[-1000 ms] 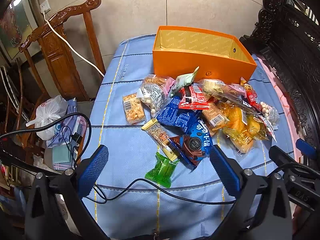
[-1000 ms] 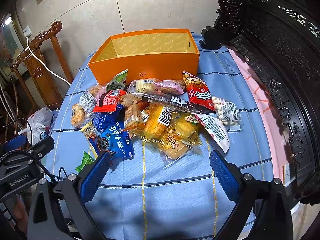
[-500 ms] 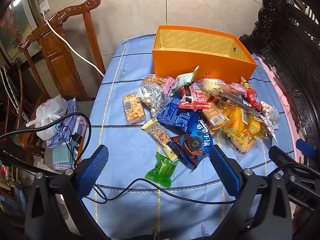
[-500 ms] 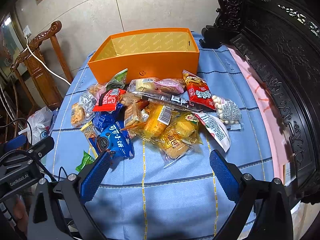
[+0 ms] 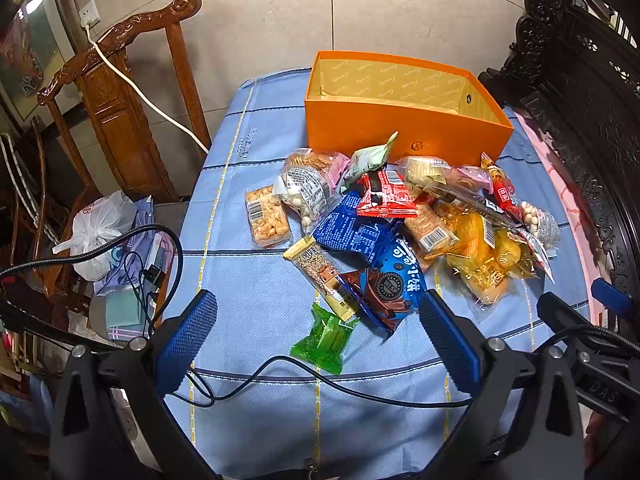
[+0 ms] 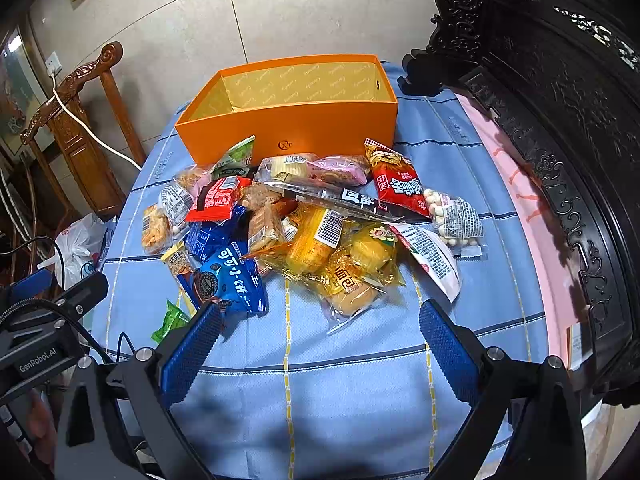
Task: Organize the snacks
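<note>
Your left gripper (image 5: 318, 344) hangs low over the near edge of the blue cloth (image 5: 256, 292), fingers spread wide, nothing between them. Your right gripper (image 6: 320, 346) likewise: gaping, empty, near the cloth edge.

Change since a second ago: none worth logging. Both views match the earlier ones; the pile has not shifted. Judgement: sorting not begun, first pick pending.

Snack pile (image 6: 308, 224) lies heaped mid-table, just in front of the orange box (image 6: 296, 132), which looks empty. Packets overlap heavily. The green packet (image 5: 322, 338) lies apart, nearest your left fingers, likely the easiest first grasp. The blue cookie bag (image 6: 232, 276) sits at the pile's near edge.
</note>
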The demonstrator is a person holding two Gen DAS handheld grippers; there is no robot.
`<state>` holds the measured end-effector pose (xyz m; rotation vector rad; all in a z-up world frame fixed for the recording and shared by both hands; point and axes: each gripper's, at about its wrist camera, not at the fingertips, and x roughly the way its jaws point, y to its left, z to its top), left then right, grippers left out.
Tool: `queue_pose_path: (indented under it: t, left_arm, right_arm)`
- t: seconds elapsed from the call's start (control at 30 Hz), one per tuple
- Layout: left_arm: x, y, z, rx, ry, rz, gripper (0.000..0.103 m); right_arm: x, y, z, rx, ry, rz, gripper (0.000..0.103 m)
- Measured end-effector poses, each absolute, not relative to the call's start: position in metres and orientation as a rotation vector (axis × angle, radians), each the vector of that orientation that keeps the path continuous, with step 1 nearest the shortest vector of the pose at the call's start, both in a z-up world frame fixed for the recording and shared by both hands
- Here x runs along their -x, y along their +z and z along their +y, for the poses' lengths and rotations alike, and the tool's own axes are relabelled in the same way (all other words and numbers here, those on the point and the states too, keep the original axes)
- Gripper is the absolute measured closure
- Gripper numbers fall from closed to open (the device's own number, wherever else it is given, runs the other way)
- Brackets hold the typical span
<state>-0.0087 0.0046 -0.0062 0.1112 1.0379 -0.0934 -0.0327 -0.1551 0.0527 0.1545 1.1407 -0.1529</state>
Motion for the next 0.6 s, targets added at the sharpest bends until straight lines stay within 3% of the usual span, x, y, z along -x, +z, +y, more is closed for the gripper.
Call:
queue_pose_path:
  t: [0.6]
  left_arm:
    - [-0.012,-0.037,0.015,-0.106,-0.076,1.078,0.004]
  right_arm:
    - [0.042,0.029,-0.192,-0.253,-0.241,1.168,0.003]
